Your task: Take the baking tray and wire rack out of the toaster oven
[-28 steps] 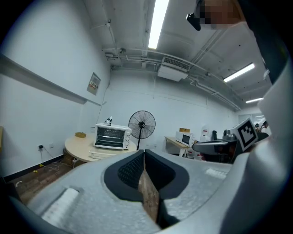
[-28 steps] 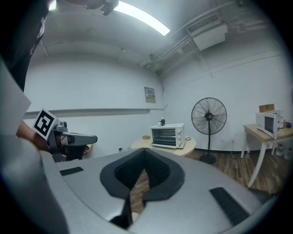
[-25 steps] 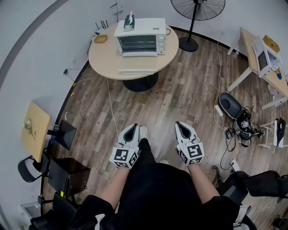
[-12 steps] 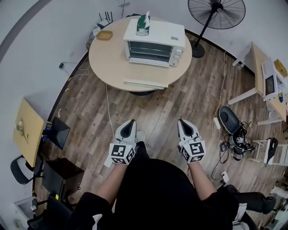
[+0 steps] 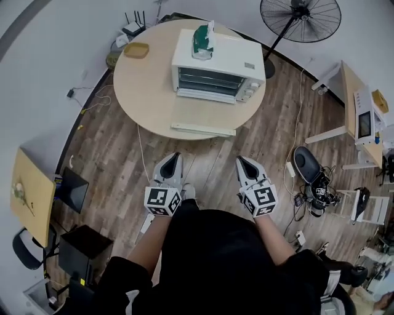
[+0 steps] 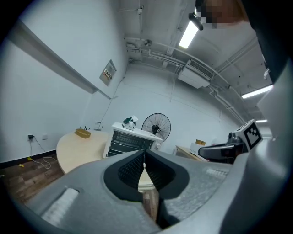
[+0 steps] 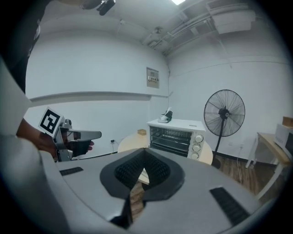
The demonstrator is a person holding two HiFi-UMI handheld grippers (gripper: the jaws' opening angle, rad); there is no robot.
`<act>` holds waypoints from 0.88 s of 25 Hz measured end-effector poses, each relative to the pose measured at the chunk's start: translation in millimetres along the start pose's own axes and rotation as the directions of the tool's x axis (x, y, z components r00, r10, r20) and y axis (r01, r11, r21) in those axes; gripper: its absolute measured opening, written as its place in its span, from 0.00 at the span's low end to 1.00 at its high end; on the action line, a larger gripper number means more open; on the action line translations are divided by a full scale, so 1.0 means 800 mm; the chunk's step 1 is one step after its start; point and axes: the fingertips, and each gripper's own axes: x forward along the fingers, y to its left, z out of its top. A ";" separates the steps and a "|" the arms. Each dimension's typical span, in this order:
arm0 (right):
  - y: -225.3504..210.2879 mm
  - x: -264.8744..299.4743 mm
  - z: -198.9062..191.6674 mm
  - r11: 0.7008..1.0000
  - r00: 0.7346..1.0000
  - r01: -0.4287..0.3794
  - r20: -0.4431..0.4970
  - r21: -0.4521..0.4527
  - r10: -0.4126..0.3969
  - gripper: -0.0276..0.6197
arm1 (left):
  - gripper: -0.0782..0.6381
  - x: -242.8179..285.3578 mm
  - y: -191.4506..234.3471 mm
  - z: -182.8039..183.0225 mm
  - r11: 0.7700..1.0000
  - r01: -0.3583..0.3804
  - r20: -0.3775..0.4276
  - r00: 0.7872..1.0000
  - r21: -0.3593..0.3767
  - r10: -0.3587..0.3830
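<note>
Left gripper (image 5: 175, 156) jaws together, empty, right gripper (image 5: 242, 160) jaws together, empty, both over wood floor (image 5: 117, 154), well apart from toaster oven (image 5: 215, 72) on round table (image 5: 148, 98), wire rack (image 7: 173, 135) inside oven.

My head cam looks steeply down from above; round table (image 5: 148, 92) ahead, well off. Left tool (image 6: 144, 155) cam and right tool (image 7: 143, 153) cam sit low, face roughly level along own jaws toward same table. All three share toaster oven (image 5: 217, 67) and fan (image 5: 300, 18). Each tool cam catches other tool at frame edge.
</note>
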 end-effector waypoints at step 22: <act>-0.072 0.118 0.014 0.966 0.995 0.097 -0.004 0.241 -0.099 0.04 | 0.14 0.113 0.056 0.010 0.996 0.076 -0.027 0.997 -0.055 -0.077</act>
